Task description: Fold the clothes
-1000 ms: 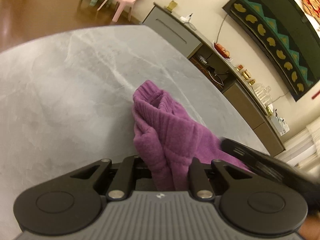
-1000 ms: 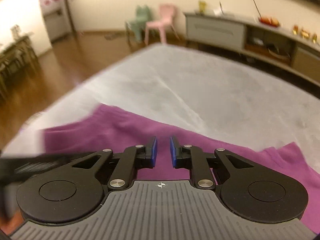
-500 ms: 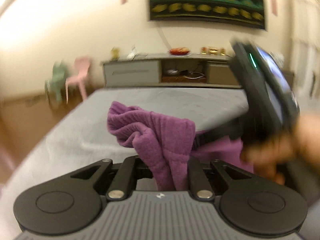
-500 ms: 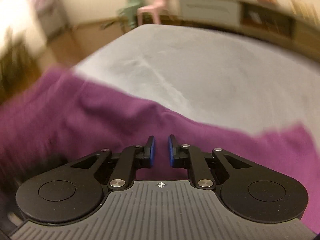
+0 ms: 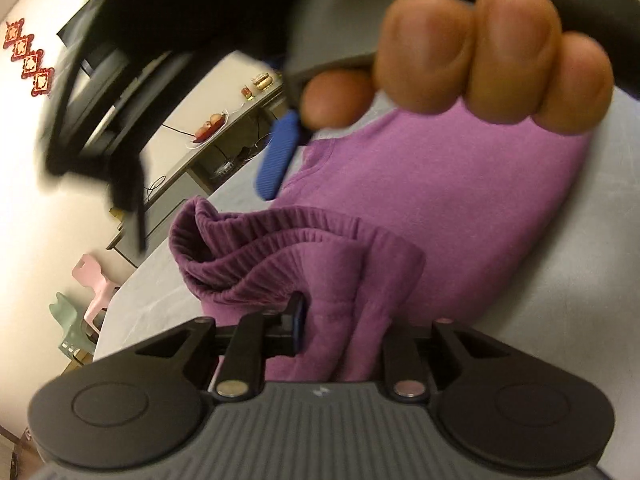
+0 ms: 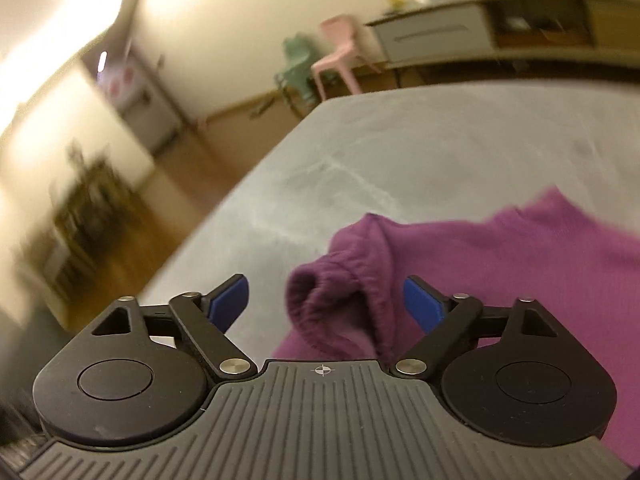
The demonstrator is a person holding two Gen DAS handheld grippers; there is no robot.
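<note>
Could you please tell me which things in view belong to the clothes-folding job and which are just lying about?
Part of the job:
- purple garment, its ribbed cuff bunched in the left claw
- right claw, open, jaws just opening, cuff loose between them
- grey table

Just lying about:
- pink chair
- green chair
- sideboard
- fruit plate

The garment (image 5: 432, 208) lies on the worktop (image 6: 420, 148), its bunched cuff (image 6: 332, 300) toward the left edge. The right tool (image 5: 276, 160) and hand (image 5: 472, 52) hang above it. Two chairs (image 6: 320, 60) stand behind the worktop, with a sideboard (image 6: 480, 32) along the wall to their right.
</note>
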